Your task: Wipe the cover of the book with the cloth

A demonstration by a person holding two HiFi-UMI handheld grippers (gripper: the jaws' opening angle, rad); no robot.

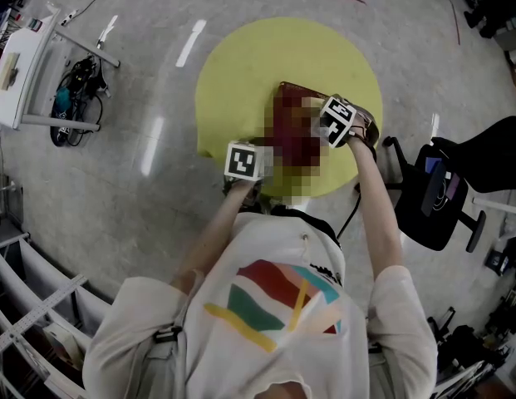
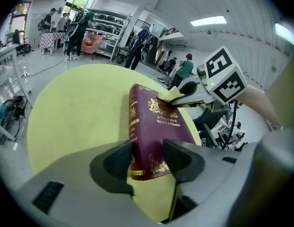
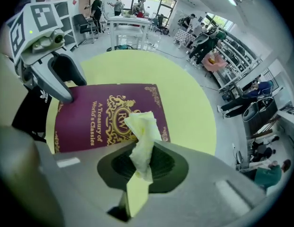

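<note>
Right gripper view shows the right tongs point(image 3: 139, 168) closed tight on a crumpled yellow cloth point(image 3: 143, 138), whose free end sticks out past the tips over the gilt emblem of the maroon book point(image 3: 92, 122); whether the cloth is pressing on the cover or hanging just above it cannot be told; the book lies flat, cover up, on the round yellow table point(image 3: 184, 93), toward the edge nearest the person; in the left gripper view the left tongs point(image 2: 147, 159) are drawn in narrow about the book's near end, one pad against the spine and the other on the cover, so they seem to be steadying it; as a judgement, the setting-up is done, with the cloth in hand, the book held and the cloth brought to the cover; the wiping itself looks to be at most begun, since the cover shows no mark that tells wiped from unwiped; most of the cover, from the emblem out to the title and the borders, is probably left to do.
</note>
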